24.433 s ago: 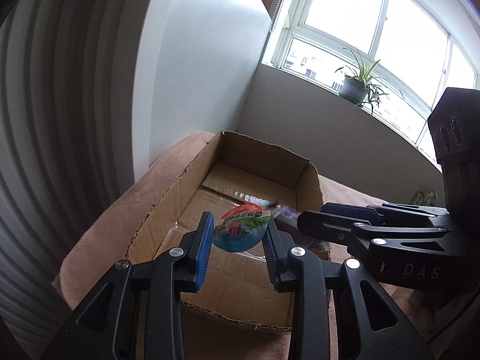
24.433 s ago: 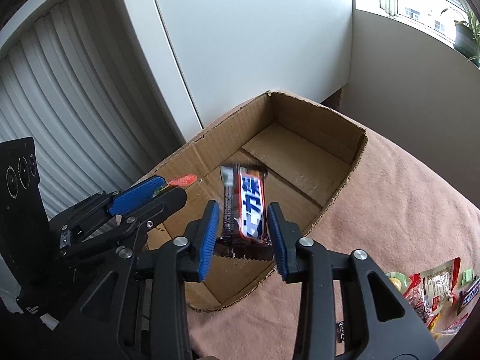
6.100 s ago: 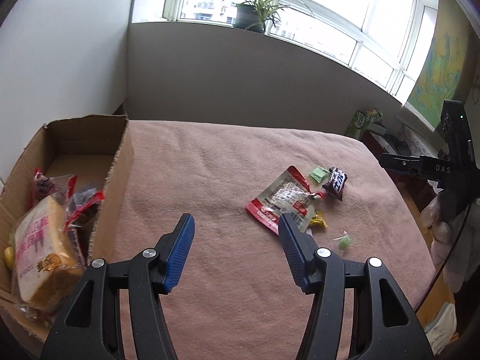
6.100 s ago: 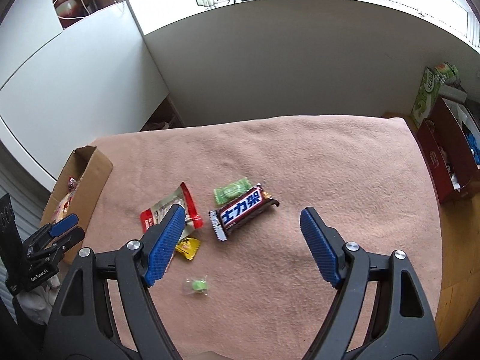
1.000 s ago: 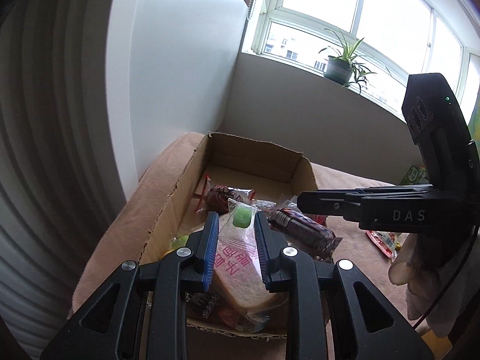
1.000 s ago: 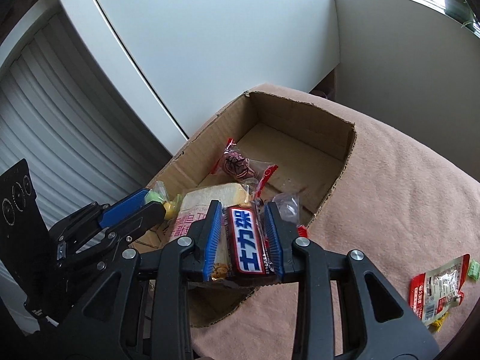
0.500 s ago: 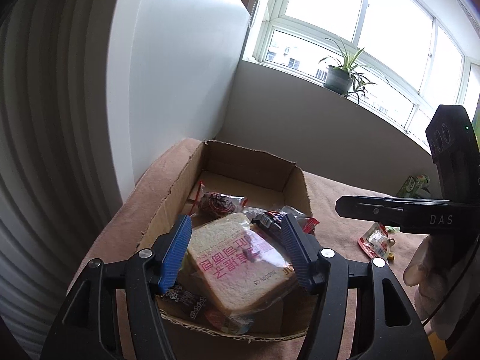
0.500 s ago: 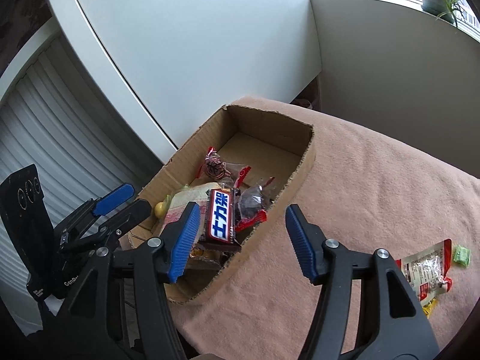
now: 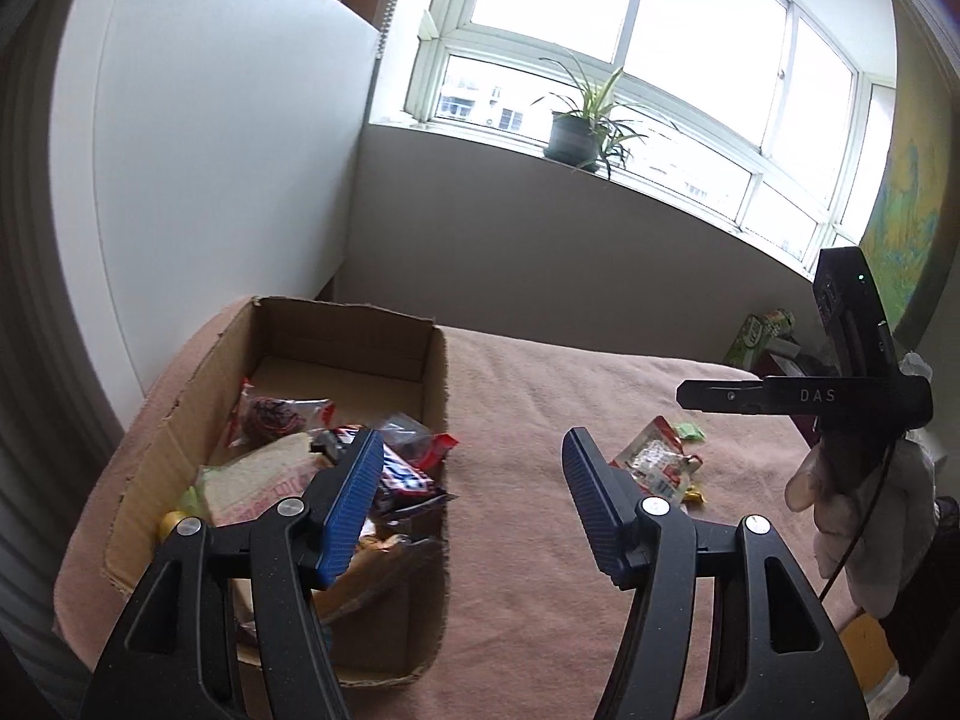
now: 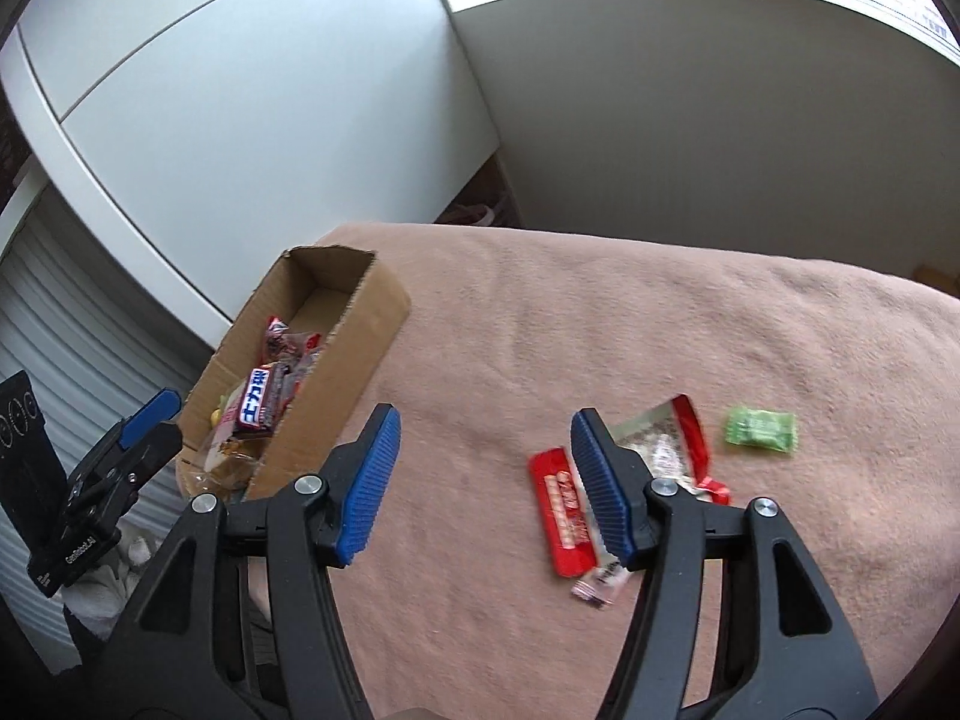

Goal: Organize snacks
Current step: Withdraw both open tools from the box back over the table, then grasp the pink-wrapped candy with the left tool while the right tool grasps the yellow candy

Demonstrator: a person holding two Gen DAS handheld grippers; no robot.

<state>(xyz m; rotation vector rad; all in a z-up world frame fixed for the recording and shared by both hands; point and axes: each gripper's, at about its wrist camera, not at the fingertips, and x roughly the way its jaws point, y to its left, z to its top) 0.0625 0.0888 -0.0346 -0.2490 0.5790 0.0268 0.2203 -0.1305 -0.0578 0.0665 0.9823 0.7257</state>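
Observation:
A cardboard box (image 9: 435, 396) (image 10: 366, 330) stands at the left of the pink-covered table and holds several snacks: a bread pack (image 9: 264, 486), a dark chocolate bar (image 10: 259, 399) (image 9: 401, 480) and a red-edged packet (image 9: 273, 414). My left gripper (image 9: 474, 504) is open and empty above the box's right wall. My right gripper (image 10: 483, 474) is open and empty over the cloth, right of the box. A red-and-clear snack bag (image 10: 660, 450) (image 9: 651, 459) lies on the cloth partly behind my right fingertip. A green candy (image 10: 759, 429) (image 9: 690, 432) lies beside it.
The table (image 10: 600, 312) is covered with a pink cloth. A small yellow candy (image 9: 693, 495) lies by the bag. A white cabinet (image 10: 240, 120) stands behind the box. A potted plant (image 9: 576, 138) sits on the windowsill. A green carton (image 9: 759, 330) stands past the table's far right.
Both grippers have opened and dropped the green candy and the chocolate bar into the box. Both have since pulled back and swung right, toward the snacks on the cloth.

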